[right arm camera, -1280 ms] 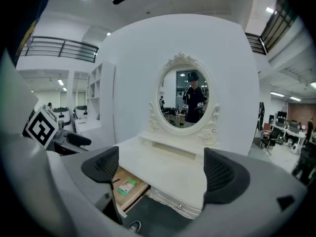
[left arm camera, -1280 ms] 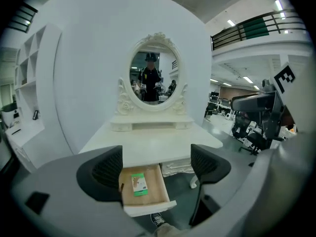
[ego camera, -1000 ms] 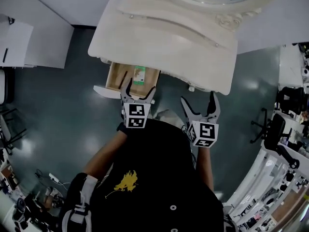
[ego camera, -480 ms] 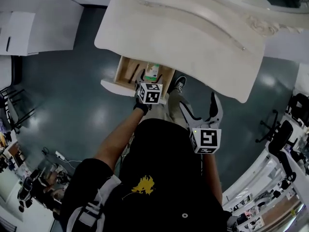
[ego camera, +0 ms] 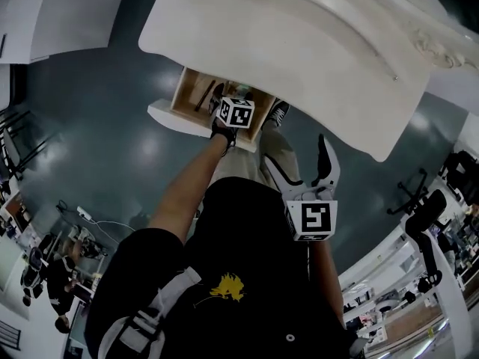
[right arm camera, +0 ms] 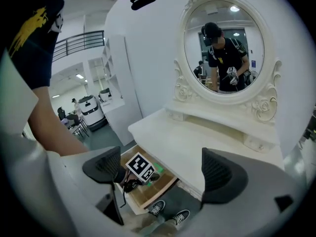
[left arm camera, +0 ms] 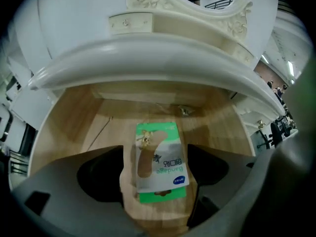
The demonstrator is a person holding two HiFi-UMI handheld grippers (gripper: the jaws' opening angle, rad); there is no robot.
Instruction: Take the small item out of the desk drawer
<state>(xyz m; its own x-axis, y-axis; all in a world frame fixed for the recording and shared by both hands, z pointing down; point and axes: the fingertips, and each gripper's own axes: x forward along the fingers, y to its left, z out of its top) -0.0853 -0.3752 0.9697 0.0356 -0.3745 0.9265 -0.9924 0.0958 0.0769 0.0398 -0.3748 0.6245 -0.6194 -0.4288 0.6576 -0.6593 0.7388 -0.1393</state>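
Holding left gripper (left arm camera: 155,151) spread astride bandage packet (left arm camera: 159,169) lying flat on drawer (left arm camera: 69,127) floor, pads not pressing. Also spread and empty: right gripper (right arm camera: 162,167), back from desk (ego camera: 299,58). Likely risk: closing too high on so thin a packet, sliding it instead of gripping; catching desk lip on lift-out.

The left arm (ego camera: 187,193) stretches up the middle of the head view. At its end the left gripper (left arm camera: 155,174) points down with its jaws apart. The right gripper (ego camera: 294,152) sits at the middle right, pointing up the frame, with its jaws wide apart and empty.
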